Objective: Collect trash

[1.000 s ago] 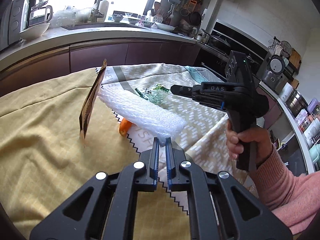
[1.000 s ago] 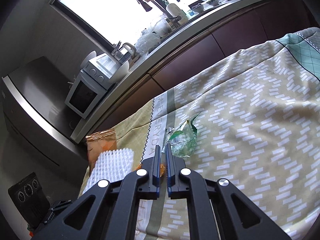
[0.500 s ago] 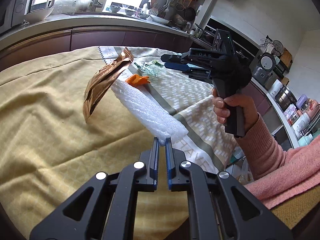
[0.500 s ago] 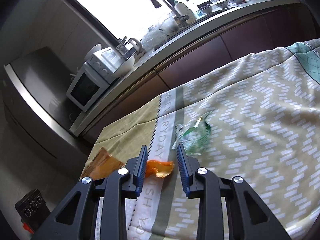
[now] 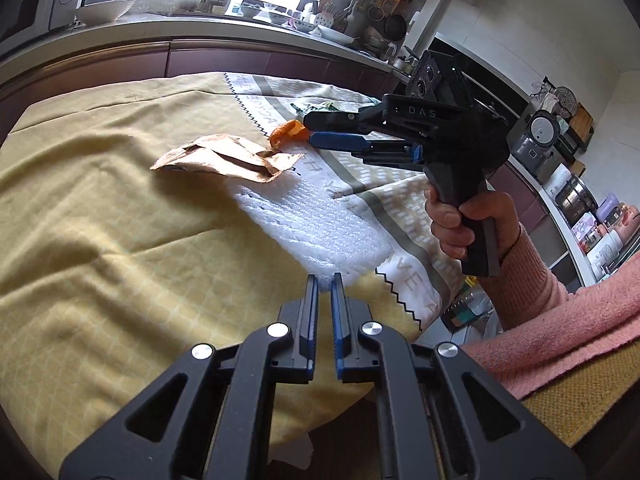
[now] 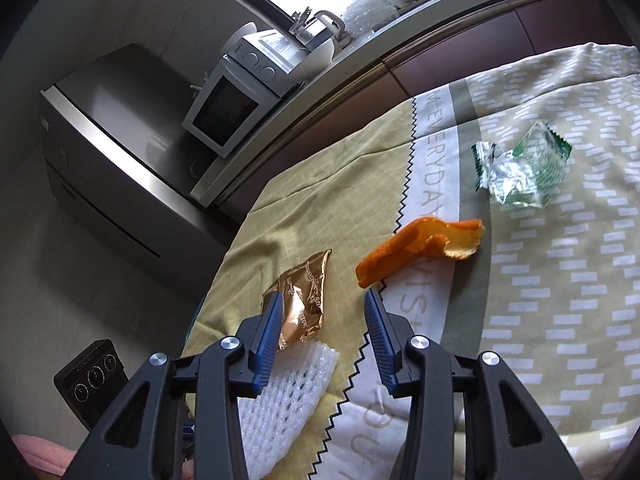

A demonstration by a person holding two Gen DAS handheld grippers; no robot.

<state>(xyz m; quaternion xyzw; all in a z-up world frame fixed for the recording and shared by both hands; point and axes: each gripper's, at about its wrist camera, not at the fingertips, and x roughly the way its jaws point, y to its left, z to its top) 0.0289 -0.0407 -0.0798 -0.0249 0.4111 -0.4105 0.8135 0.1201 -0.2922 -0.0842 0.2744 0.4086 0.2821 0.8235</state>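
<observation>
A white foam net sleeve (image 5: 316,220) lies on the table, its near end pinched in my left gripper (image 5: 323,280), which is shut on it. A brown foil wrapper (image 5: 224,156) rests on its far end. My right gripper (image 6: 322,300) is open over the table, just short of an orange peel (image 6: 420,248). The brown wrapper (image 6: 304,300) and foam sleeve (image 6: 280,400) lie by its left finger. A crumpled green and clear wrapper (image 6: 520,168) lies farther right. In the left view the right gripper (image 5: 316,130) hovers next to the peel (image 5: 288,132).
The table is covered with a yellow cloth (image 5: 100,240) and a patterned cloth (image 6: 560,280). A kitchen counter (image 5: 160,28) with dishes runs behind. A microwave (image 6: 228,108) and steel appliance (image 6: 112,120) stand left. The table edge is near my left gripper.
My right gripper has opened wide and come down close to the orange peel. The foam sleeve and brown wrapper have dropped from raised to lying flat on the table.
</observation>
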